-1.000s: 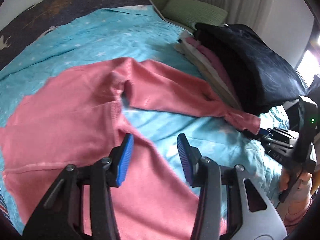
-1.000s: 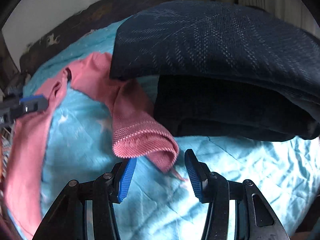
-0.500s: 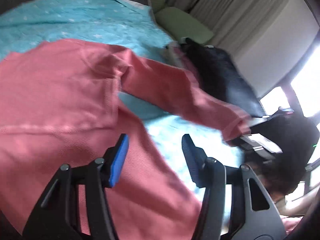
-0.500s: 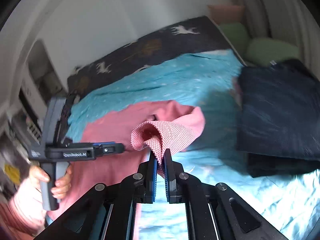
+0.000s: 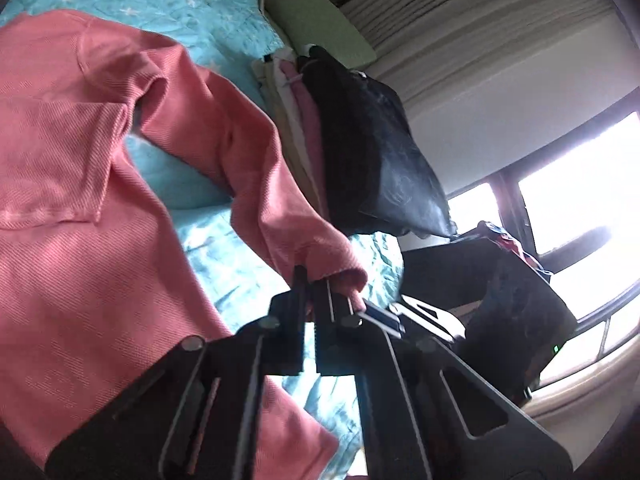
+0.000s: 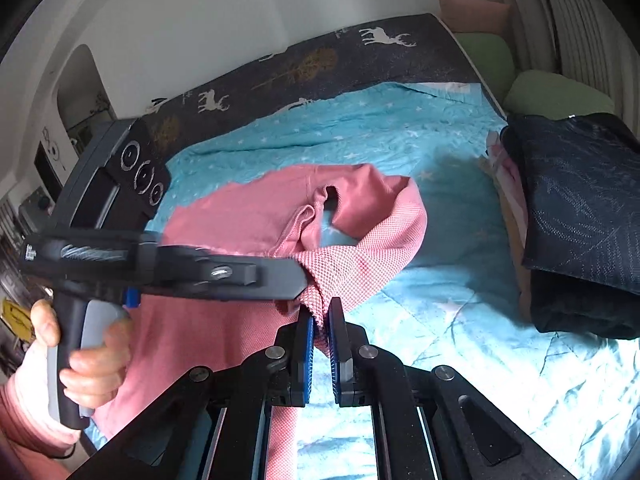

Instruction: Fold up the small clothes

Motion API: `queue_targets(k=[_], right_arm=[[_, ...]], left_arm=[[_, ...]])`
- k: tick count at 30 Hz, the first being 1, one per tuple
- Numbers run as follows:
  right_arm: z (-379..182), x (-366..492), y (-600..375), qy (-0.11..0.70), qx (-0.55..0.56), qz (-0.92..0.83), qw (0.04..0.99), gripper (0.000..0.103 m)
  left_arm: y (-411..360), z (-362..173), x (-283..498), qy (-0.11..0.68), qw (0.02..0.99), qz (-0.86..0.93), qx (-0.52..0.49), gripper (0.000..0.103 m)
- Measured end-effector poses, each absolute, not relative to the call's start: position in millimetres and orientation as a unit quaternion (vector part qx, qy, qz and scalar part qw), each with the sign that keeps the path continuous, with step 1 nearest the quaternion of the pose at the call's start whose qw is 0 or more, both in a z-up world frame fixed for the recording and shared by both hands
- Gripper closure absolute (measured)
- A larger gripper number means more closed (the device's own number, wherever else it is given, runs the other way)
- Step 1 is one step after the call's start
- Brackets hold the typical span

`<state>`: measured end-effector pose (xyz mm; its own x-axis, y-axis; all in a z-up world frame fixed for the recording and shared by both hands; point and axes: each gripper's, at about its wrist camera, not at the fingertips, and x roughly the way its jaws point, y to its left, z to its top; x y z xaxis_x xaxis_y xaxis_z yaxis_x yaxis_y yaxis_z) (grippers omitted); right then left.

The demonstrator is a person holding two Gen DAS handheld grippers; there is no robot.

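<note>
Two grippers meet at one sleeve cuff (image 6: 320, 280) of the pink sweater (image 6: 248, 216). Much of the cuff is hidden behind black tool bodies, so the left gripper (image 5: 310, 280) looks pressed together on it, though the contact itself cannot be made out. The right gripper (image 6: 320, 322) is clamped on the cuff. Ribbed and wrinkled, the sweater lies across the turquoise bedspread (image 6: 400, 132), its sleeve lifted. Only the right wrist view shows the hand (image 6: 86, 356); the folded clothes pile (image 5: 360, 136) sits at the bed's edge.
</note>
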<state>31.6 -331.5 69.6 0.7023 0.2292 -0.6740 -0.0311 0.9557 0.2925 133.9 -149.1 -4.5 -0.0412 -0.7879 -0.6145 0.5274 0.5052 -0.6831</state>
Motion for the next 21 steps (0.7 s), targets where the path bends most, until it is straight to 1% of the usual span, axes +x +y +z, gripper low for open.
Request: queue_targets(k=[4,5,6,7,8,9,11,15,18,21], right_arm=[[71.9,27.9,-331.3,0.375,0.128,0.08,0.915,0.092],[72.4,27.6,-332.4,0.374,0.129,0.086,0.914,0.082],[73.0,26.7,-333.9,0.375,0.131,0.089,0.913,0.077],[73.7,24.9,-335.2,0.374,0.133,0.088,0.914,0.068],[74.0,24.6,-336.2,0.374,0.132,0.086,0.914,0.063],[74.0,25.5,-337.2,0.375,0.132,0.086,0.913,0.062],[72.8,29.7,-336.9,0.382,0.137,0.094,0.909,0.056],[70.3,44.2,-323.2,0.392,0.124,0.105,0.906,0.053],[70.1,59.8,-302.3,0.403,0.098,0.125,0.901,0.05],[70.2,75.6,-280.1,0.417,0.07,0.134,0.896,0.048]], left_arm=[[-143.5,29.0,129.6,0.485,0.745,-0.454,-0.057,0.1],[-139.2,42.2,129.6,0.468,0.761,-0.447,-0.04,0.1],[-134.4,55.6,130.2,0.451,0.777,-0.439,-0.022,0.1],[-127.8,72.9,130.5,0.43,0.795,-0.428,-0.001,0.1],[-120.2,88.6,131.0,0.41,0.811,-0.417,0.017,0.1],[-113.1,103.7,132.6,0.392,0.825,-0.405,0.032,0.1],[-93.3,134.0,134.6,0.353,0.855,-0.375,0.064,0.1],[-51.9,161.4,148.8,0.321,0.887,-0.318,0.091,0.1],[-21.9,167.1,172.7,0.33,0.897,-0.285,0.074,0.1],[9.8,164.0,206.2,0.359,0.891,-0.275,0.03,0.1]])
